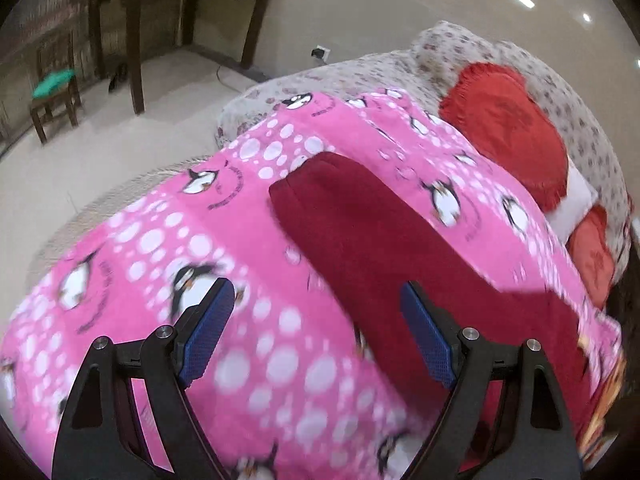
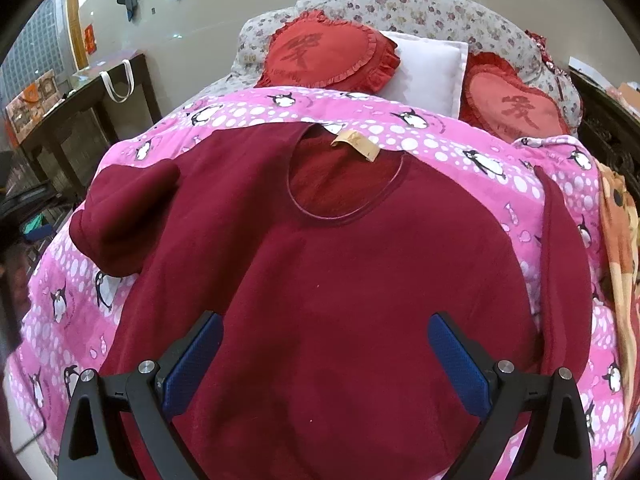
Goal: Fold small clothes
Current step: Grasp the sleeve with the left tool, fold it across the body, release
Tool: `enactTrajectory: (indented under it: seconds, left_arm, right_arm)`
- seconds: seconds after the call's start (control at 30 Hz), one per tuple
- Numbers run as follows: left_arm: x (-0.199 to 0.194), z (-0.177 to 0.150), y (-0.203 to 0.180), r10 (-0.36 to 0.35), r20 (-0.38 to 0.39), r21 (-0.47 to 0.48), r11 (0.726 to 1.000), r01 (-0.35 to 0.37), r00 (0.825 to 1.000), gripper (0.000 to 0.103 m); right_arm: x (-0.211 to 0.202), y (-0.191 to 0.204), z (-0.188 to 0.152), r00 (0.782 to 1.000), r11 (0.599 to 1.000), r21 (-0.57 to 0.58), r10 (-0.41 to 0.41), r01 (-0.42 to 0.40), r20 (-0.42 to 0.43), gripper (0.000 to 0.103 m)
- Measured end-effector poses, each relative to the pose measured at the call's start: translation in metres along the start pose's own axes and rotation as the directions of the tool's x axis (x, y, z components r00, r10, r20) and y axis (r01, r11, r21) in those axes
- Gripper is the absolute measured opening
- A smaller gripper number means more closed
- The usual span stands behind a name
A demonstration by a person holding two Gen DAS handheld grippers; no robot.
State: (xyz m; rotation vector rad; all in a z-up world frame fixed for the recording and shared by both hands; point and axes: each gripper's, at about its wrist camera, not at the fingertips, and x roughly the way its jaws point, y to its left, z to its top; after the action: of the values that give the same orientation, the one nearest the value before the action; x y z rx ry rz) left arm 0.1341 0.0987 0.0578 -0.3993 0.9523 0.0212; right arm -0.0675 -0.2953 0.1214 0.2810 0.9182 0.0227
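Right gripper (image 2: 325, 354) spread wide, low centre of frame, hovering over the red sweater (image 2: 320, 264) lying flat on the pink blanket (image 2: 440, 140). Left gripper (image 1: 316, 332) gaping too, empty, over blanket beside the sleeve (image 1: 360, 232). Red cushions (image 2: 328, 56) upper frame; dark table (image 1: 168, 4) upper left.

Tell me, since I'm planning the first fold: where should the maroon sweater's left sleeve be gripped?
Probably at the cuff end of the left sleeve, coming from the left: it is bunched over the blanket, offering a raised edge.
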Motion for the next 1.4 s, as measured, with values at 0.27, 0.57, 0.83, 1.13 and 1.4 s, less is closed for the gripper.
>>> enactTrajectory:
  seconds: [0.27, 0.57, 0.83, 1.13, 1.4]
  left_arm:
    - [0.038, 0.020, 0.009, -0.078, -0.007, -0.148, 0.986, 0.076, 0.997, 0.063]
    - [0.023, 0.032, -0.020, -0.103, -0.013, -0.018, 0.995, 0.103, 0.995, 0.007]
    - [-0.114, 0.015, -0.126, -0.397, 0.029, 0.260, 0.889, 0.377, 0.917, 0.007]
    - [-0.127, -0.098, -0.244, -0.546, -0.232, 0.402, 0.699, 0.591, 0.805, 0.007]
    - [-0.073, -0.208, -0.295, -0.395, -0.376, 0.528, 0.652, 0.544, 0.838, 0.018]
  right_arm:
    - [0.004, 0.003, 0.000, 1.000, 1.000, -0.007, 0.006, -0.006, -0.013, 0.101]
    - [-0.001, -0.012, -0.004, 1.000, 1.000, 0.031, -0.003, 0.003, -0.002, 0.101]
    - [-0.017, -0.046, -0.002, 0.999, 0.992, 0.125, -0.012, 0.007, 0.040, 0.101]
    - [-0.042, -0.090, -0.008, 0.996, 0.979, 0.200, -0.065, 0.051, 0.064, 0.101]
    - [-0.051, -0.143, -0.024, 0.997, 0.941, 0.335, -0.072, 0.055, 0.039, 0.102]
